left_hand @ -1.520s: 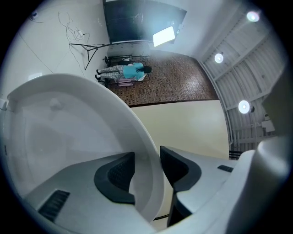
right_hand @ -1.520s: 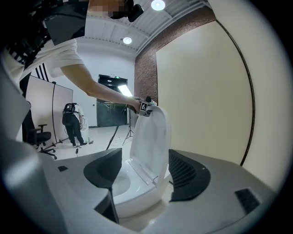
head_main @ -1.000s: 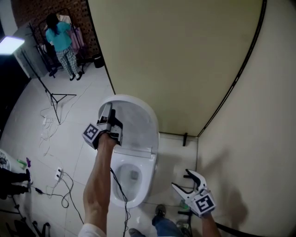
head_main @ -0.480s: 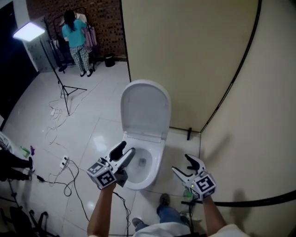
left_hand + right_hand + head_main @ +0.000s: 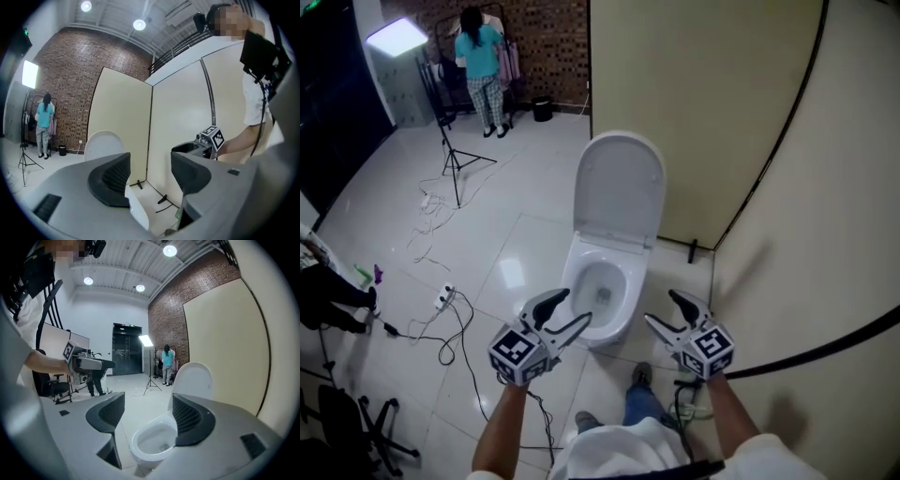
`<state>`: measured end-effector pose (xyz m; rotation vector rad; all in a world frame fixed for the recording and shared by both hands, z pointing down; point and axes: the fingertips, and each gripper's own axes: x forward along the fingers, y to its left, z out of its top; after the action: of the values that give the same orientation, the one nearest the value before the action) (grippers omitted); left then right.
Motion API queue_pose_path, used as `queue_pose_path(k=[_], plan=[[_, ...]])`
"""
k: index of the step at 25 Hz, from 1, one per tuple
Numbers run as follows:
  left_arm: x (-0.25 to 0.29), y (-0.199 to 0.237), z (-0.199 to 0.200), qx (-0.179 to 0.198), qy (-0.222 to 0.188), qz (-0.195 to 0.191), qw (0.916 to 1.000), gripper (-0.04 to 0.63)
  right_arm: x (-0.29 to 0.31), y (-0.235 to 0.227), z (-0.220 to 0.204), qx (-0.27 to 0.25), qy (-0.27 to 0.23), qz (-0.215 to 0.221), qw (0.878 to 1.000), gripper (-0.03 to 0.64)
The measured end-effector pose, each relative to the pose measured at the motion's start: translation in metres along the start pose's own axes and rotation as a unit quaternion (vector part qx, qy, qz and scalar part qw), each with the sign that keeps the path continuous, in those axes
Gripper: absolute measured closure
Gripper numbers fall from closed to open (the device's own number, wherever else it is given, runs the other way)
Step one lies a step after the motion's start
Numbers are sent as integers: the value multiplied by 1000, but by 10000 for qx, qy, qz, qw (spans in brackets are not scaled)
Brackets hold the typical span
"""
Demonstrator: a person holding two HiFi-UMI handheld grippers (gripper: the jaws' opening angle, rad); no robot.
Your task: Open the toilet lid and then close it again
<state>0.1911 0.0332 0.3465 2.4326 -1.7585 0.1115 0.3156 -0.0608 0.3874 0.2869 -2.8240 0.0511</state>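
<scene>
The white oval plastic toilet lid (image 5: pixel 619 187) is seen raised — a slam is risked if it is tipped unheld. The fingers of the left gripper (image 5: pixel 572 307), just narrowed, and the right gripper (image 5: pixel 662 308) are released, empty.

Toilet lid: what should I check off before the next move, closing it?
1. Toilet lid stands fully up: ok.
2. Left gripper jaws apart, nothing between them: ok.
3. Right gripper jaws apart, nothing between them: ok.
4. A gripper within touch of the lid: not ok, both hang in front of the bowl.
5. Nothing in the way between grippers and lid: ok, as far as the head view shows.
</scene>
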Motion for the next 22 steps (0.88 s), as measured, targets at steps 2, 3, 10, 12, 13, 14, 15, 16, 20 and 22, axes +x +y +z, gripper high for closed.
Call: queue_pose_path(k=[2,3,10,12,13,14,15,16,20,22], plan=[[-9,-2,-1,-21,-59,101,9999,328,-2,8,0,-50,-12,21,10000,307],[-14,-3,1,-12,-155,125,9998,328,-4,12,1,-76,-13,37,10000,307],[-23,-8,21,187,-358,87,9991,328,-6,1,-2,-106,160,-26,9998,307],[-18,-10,24,245,-258,60,9993,328,-3,-16,-1,-142,211,-11,9997,307],[-14,-10,27,284,-217,47,9994,328,0,-28,1,-176,227,-2,9996,307],[-9,-9,30,311,-188,38,9993,328,4,-43,5,-208,243,10,9995,307],[-3,-7,32,329,-163,30,9993,328,9,-60,8,-226,258,27,9994,307],[4,-4,34,346,-135,31,9993,328,16,-79,11,-218,274,47,9994,307],[46,15,35,482,-35,18,9988,328,59,-170,20,-74,391,135,9991,307],[74,28,37,489,41,21,9988,327,85,-220,24,-29,463,213,9987,307]])
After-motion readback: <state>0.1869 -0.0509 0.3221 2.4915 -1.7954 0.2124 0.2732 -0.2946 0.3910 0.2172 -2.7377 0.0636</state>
